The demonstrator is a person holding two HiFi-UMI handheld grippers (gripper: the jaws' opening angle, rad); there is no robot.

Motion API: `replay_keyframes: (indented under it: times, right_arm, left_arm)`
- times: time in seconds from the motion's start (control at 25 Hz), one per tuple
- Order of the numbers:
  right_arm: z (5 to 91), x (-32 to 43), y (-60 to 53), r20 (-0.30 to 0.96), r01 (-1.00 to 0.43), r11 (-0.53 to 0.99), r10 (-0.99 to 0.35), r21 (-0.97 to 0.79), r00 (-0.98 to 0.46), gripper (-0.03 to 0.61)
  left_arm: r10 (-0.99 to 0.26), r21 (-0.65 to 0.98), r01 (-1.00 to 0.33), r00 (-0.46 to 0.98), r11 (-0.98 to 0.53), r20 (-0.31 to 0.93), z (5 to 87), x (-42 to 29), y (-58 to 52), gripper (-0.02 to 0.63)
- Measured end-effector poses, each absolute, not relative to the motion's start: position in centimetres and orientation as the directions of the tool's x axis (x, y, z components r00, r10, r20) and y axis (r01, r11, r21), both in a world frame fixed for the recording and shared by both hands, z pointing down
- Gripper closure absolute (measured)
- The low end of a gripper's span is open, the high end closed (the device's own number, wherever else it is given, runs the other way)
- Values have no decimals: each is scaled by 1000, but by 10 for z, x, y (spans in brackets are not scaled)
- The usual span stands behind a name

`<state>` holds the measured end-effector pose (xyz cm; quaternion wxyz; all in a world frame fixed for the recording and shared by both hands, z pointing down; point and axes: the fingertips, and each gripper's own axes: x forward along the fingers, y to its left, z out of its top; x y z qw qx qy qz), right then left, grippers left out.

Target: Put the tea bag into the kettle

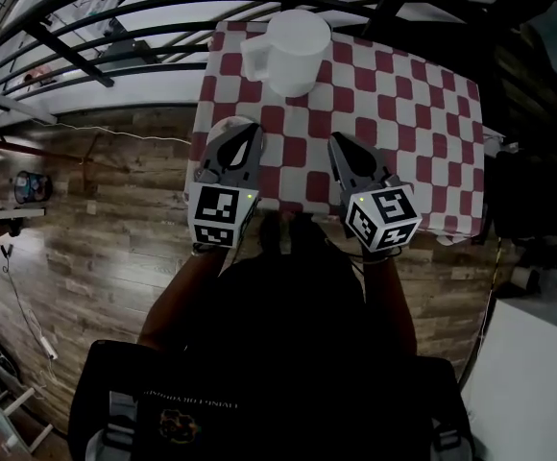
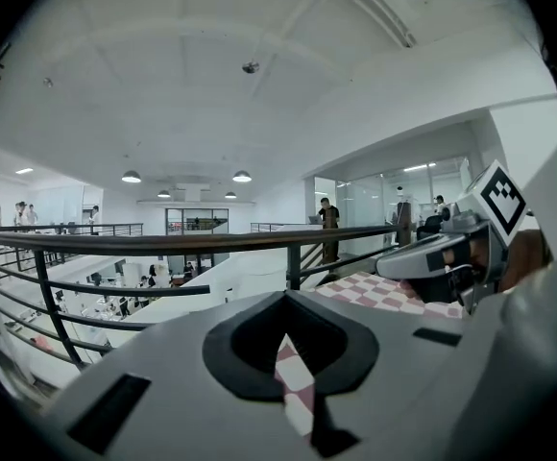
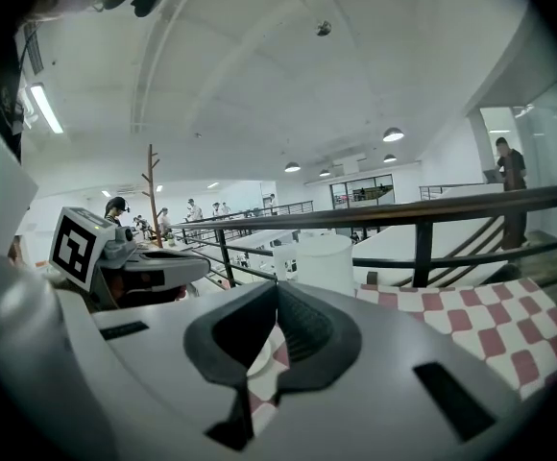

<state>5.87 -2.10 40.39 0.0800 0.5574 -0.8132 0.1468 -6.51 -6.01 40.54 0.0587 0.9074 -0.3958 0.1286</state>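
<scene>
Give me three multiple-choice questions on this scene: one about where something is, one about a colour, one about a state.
1. Where is the kettle?
A. on the far side of the cloth
B. on the floor
C. on a chair

2. What colours are the cloth's checks?
A. blue and white
B. red and white
C. green and yellow

3. How do the left gripper's jaws stand?
A. wide apart
B. closed on a cup
C. together, empty

Answers:
1 A: the head view shows the kettle at the cloth's far side.
2 B: the squares are red and white.
3 C: the left gripper view shows the tips meeting with nothing between them.
</scene>
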Motion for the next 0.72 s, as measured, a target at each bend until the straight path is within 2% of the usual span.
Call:
replay_keyframes:
  times: [0.4,0.72]
  right_arm:
    - [411,63,-3,336,-919,368,-855,-142,-395,564]
    - [412,87,5,331,-879,454,-815,-148,-476,564]
  left_arm:
    - [-676,51,-717,676,-695,294,409,-47,-38,609]
    - [-719,42,-765,622,-643,311,410,-17,-27,609]
